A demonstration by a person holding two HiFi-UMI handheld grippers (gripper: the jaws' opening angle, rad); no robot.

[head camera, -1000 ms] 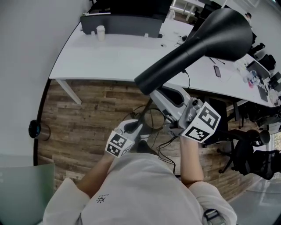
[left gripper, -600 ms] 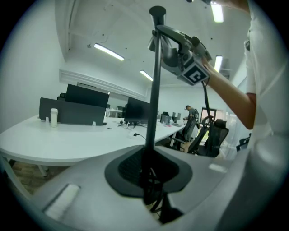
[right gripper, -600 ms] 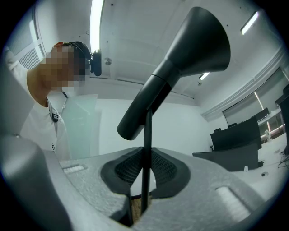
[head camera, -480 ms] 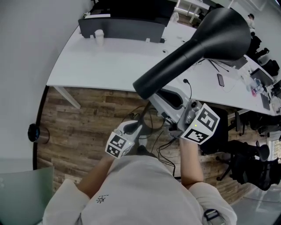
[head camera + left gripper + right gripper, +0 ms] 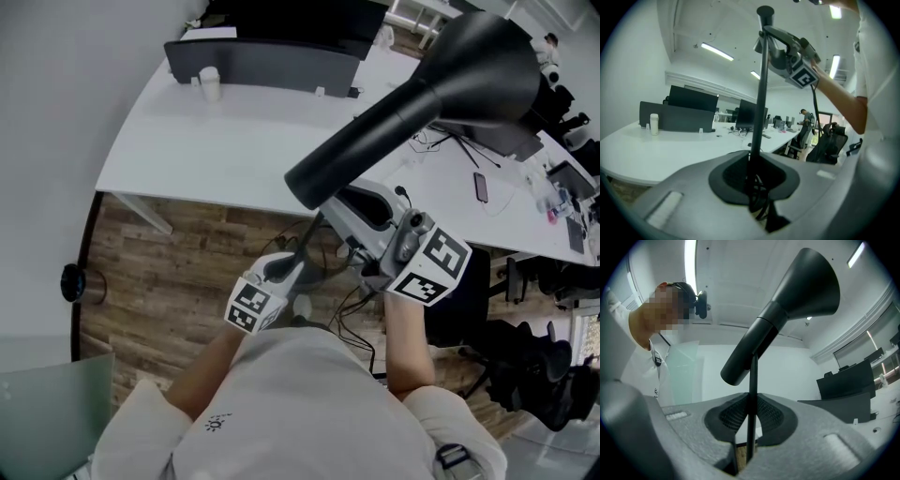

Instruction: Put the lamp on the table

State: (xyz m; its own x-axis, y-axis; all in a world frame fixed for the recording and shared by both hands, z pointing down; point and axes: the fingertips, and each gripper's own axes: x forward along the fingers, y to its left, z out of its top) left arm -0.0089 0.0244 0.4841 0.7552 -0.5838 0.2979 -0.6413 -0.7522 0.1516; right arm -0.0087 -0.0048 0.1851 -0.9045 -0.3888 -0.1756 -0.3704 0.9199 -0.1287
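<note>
Closer drew the table [image 5: 216, 141] as I carried the lamp [image 5: 441, 84], left gripper [image 5: 754, 187] and right gripper [image 5: 750, 427] both clamped on its pole [image 5: 752, 394].

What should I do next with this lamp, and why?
Probably carry it forward over the table before lowering it: the left gripper and right gripper are shut on the lamp's thin pole, above the wooden floor, short of the table's edge.

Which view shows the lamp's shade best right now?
The right gripper view: the whole shade stands clear against the ceiling, joined to its pole. The head view shows it from above, against the table. The left gripper view shows only the pole.
</note>
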